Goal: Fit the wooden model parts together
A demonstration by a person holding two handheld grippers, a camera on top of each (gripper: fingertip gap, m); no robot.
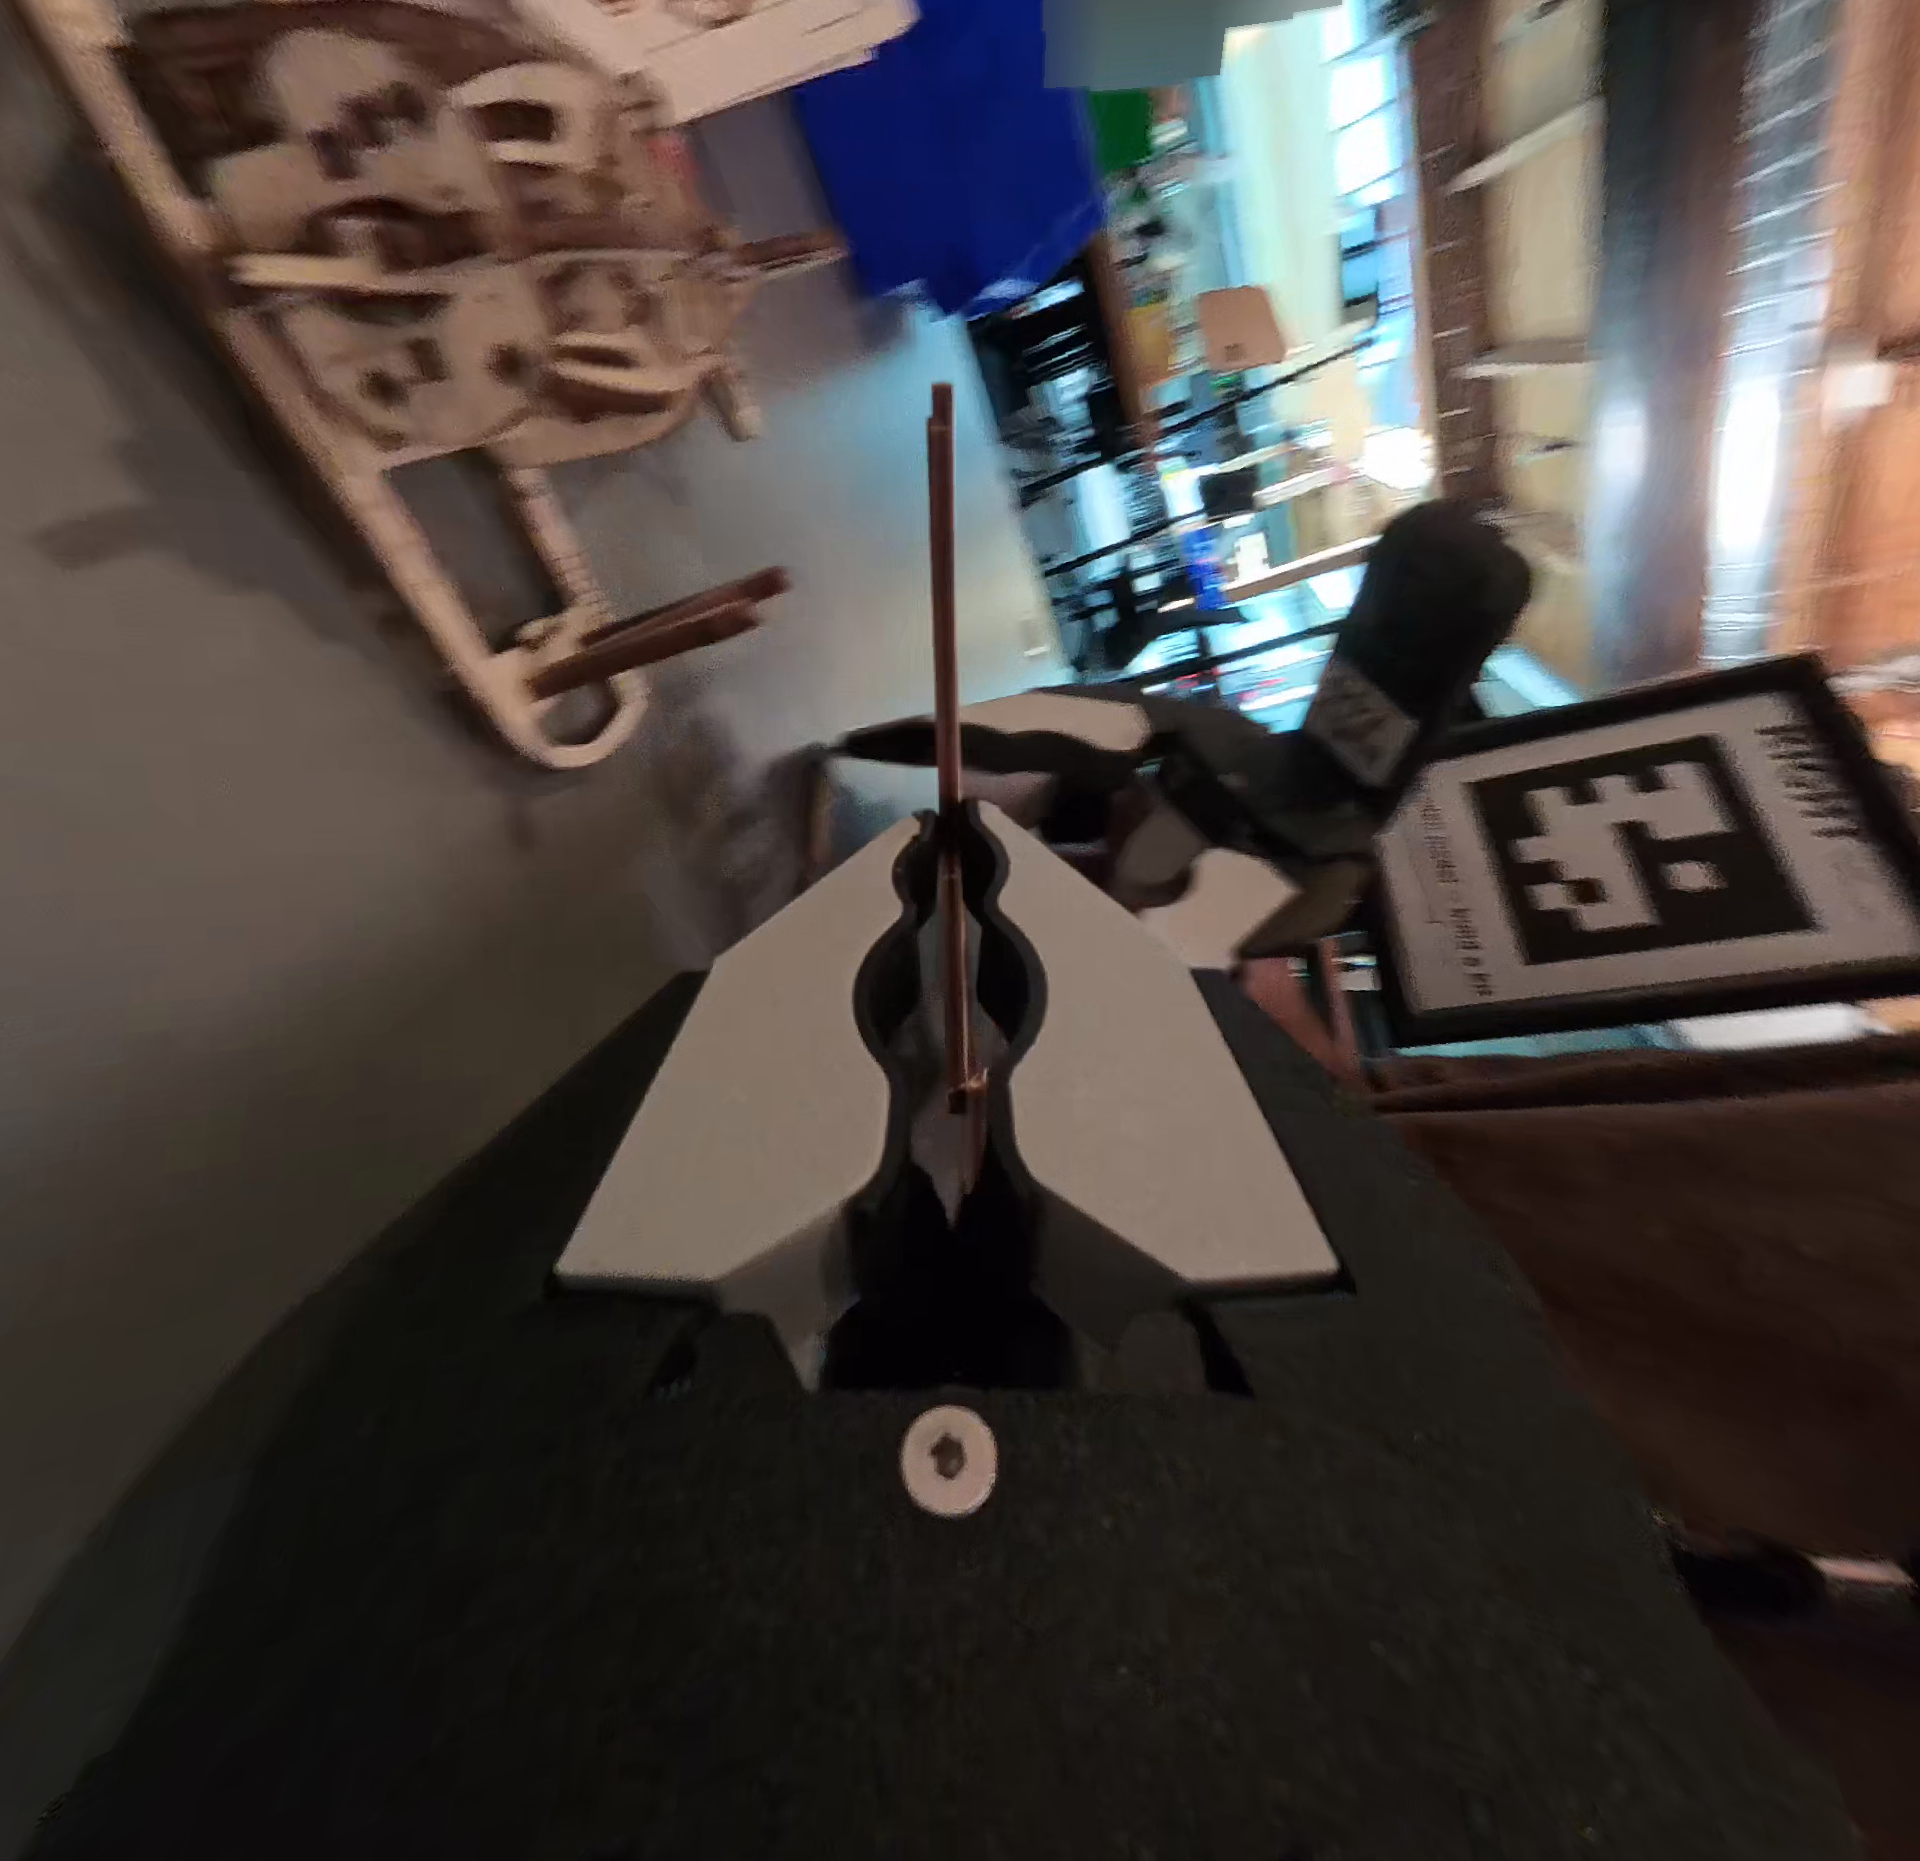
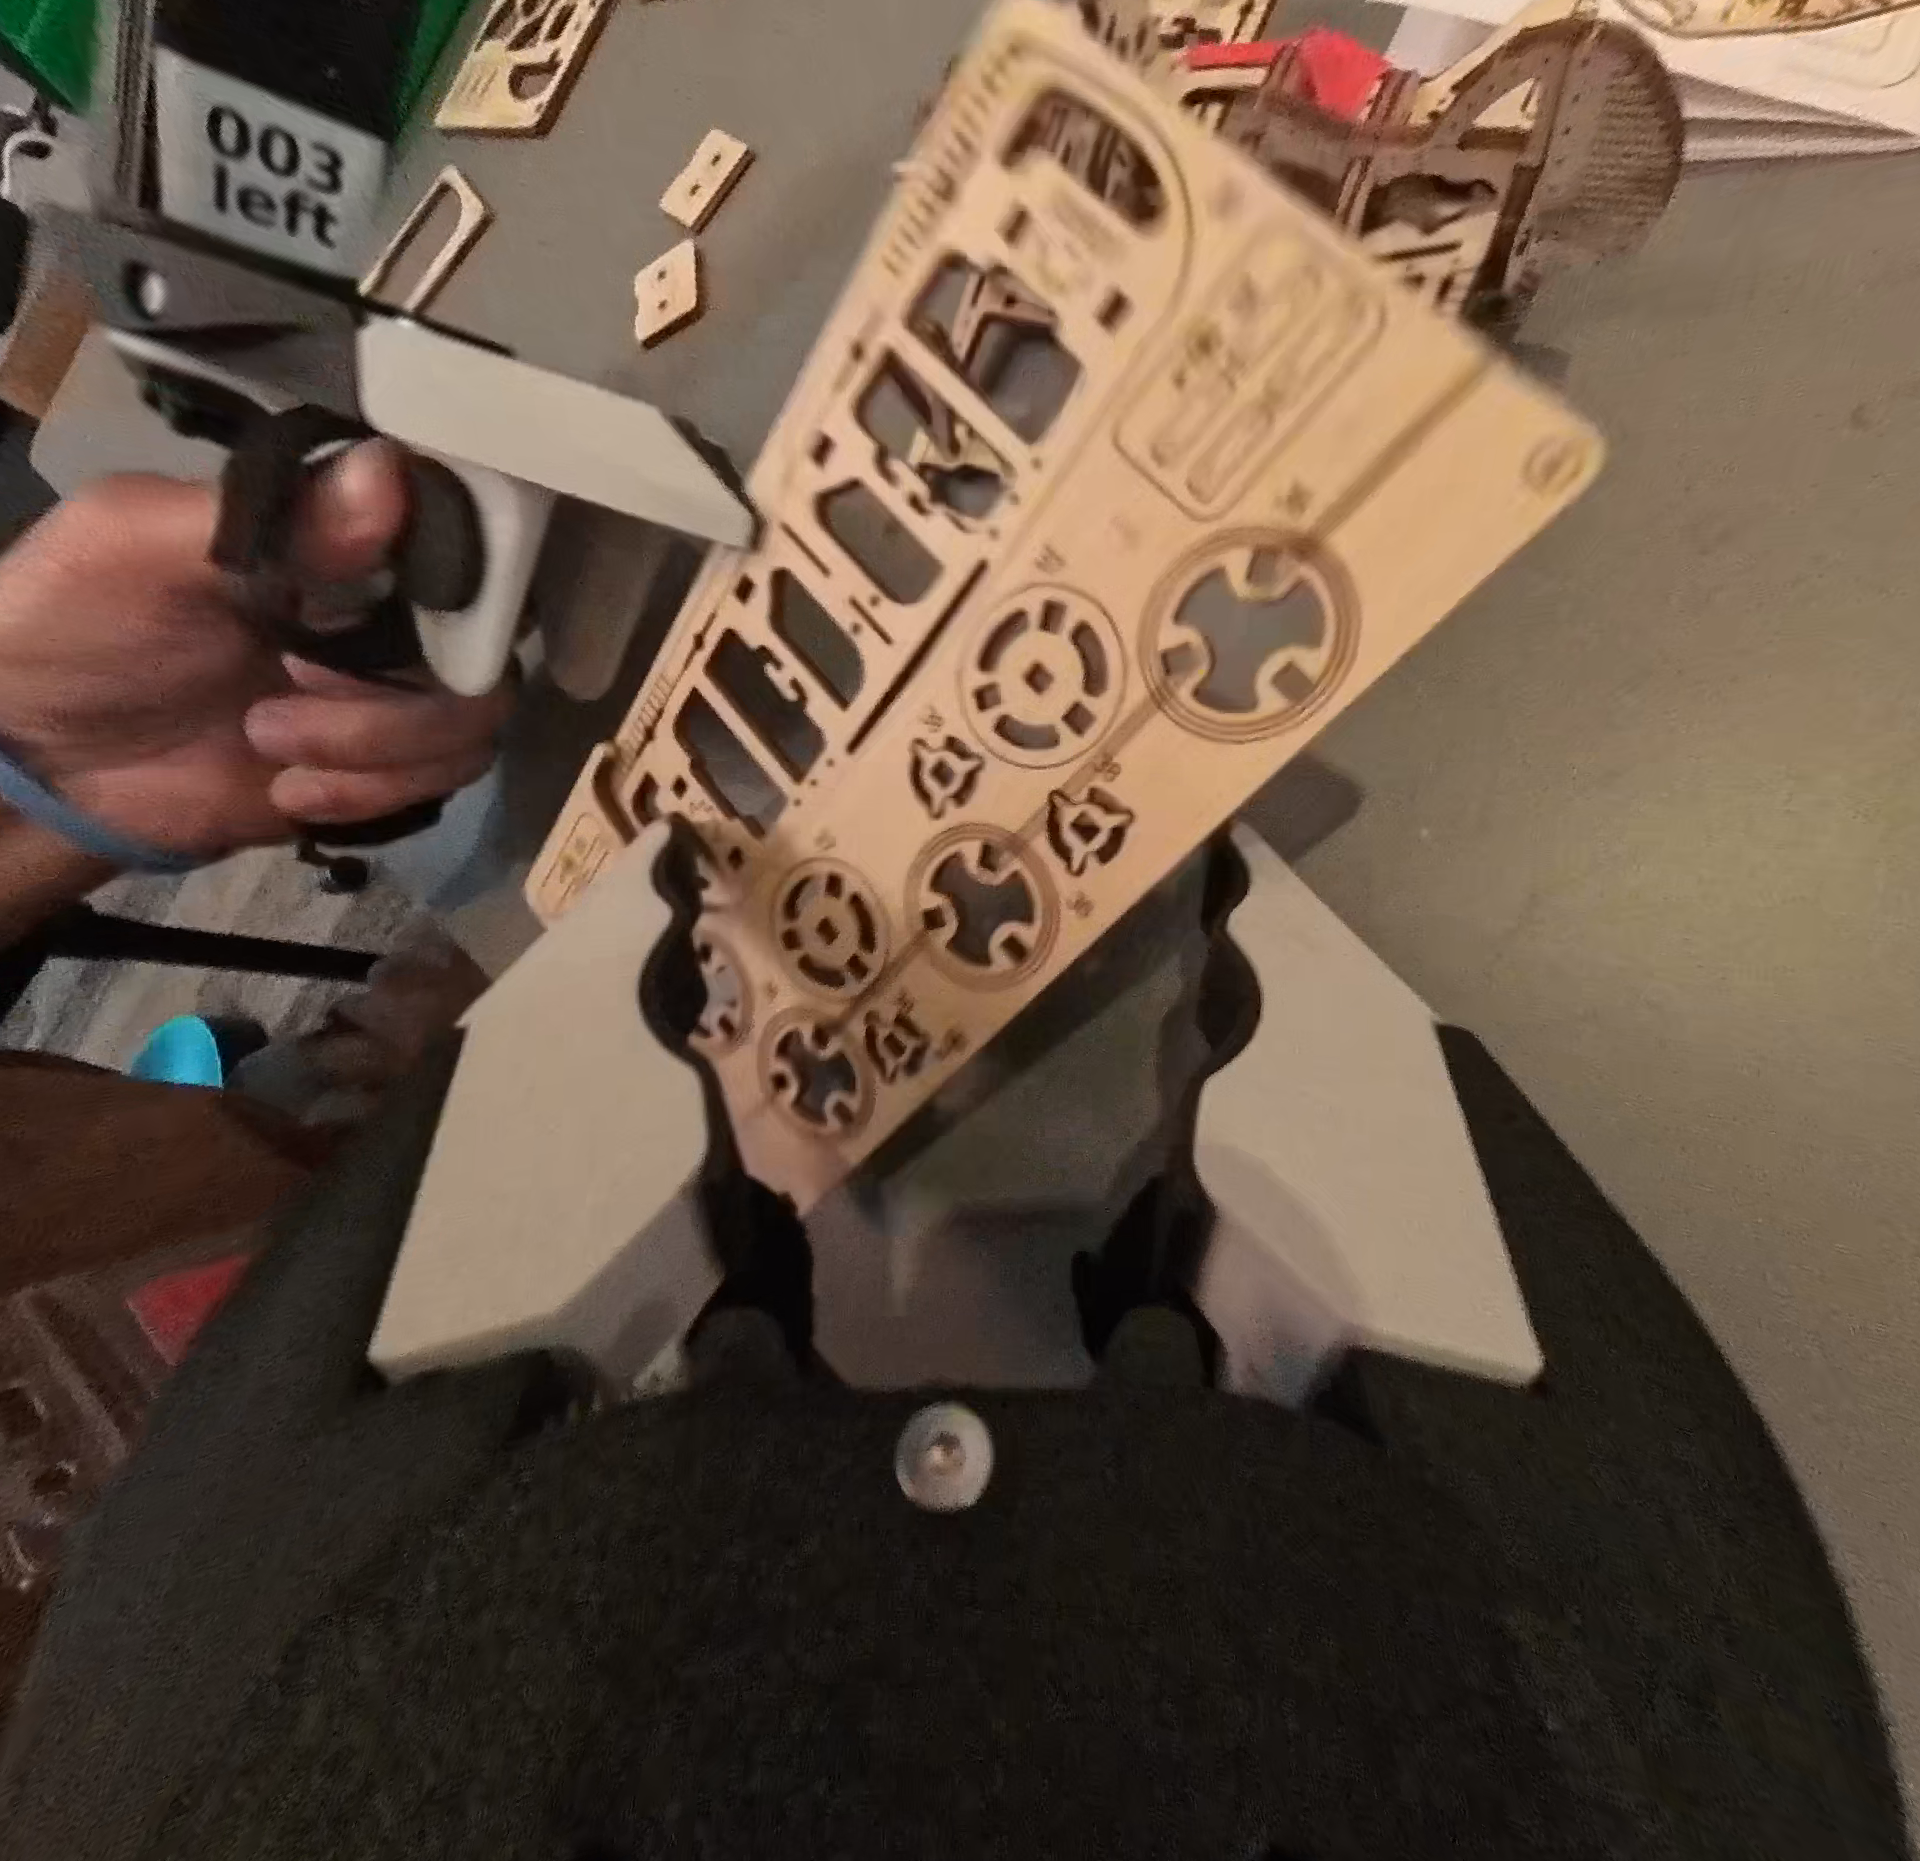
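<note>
A thin laser-cut wooden parts sheet [image 2: 1049,564] with round and slotted cut-outs is held above the grey table. My left gripper [image 1: 948,824] is shut on it; in the left wrist view the sheet [image 1: 943,606] shows edge-on between the fingers. In the right wrist view the left gripper [image 2: 717,492] pinches the sheet's left edge, with a person's hand [image 2: 156,668] on its handle. My right gripper [image 2: 956,866] is open, and the sheet's lower corner lies between its spread fingers. The part-built wooden model [image 2: 1455,159] with a red piece stands behind the sheet; it also shows blurred in the left wrist view [image 1: 416,336].
Small loose wooden pieces [image 2: 686,242] and more parts sheets [image 2: 540,35] lie on the grey table [image 2: 1662,772] at the back left. An instruction sheet [image 2: 1766,45] lies at the back right. The right gripper's body [image 1: 1299,772] and a black-and-white marker board [image 1: 1652,845] show to the right.
</note>
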